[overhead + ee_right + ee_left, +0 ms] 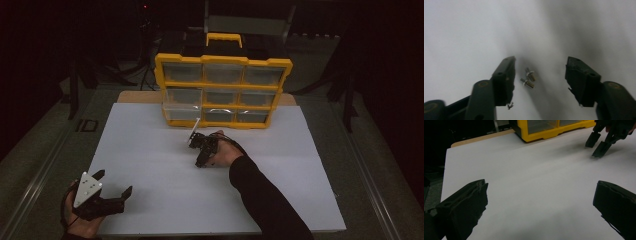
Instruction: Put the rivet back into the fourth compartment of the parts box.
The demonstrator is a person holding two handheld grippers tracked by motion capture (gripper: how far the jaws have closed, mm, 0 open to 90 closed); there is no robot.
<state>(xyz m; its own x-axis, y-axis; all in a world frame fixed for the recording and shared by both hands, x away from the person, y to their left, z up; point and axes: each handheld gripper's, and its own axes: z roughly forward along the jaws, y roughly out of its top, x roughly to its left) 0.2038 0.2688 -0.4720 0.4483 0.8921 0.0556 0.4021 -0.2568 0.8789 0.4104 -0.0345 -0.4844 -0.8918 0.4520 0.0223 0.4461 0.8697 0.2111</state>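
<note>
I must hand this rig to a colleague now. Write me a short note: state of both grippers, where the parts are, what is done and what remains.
Left gripper: open, holding nothing, low over the near left of the white board.
Right gripper: open, jaws on either side of two small screws that lie on the board, not yet gripped.
Yellow drawer organiser stands at the far edge; its lower left drawer sits pulled out.
Done: drawer opened, gripper lined up.
Left: probably close on the screws, lift, and carry them to the drawer.
</note>
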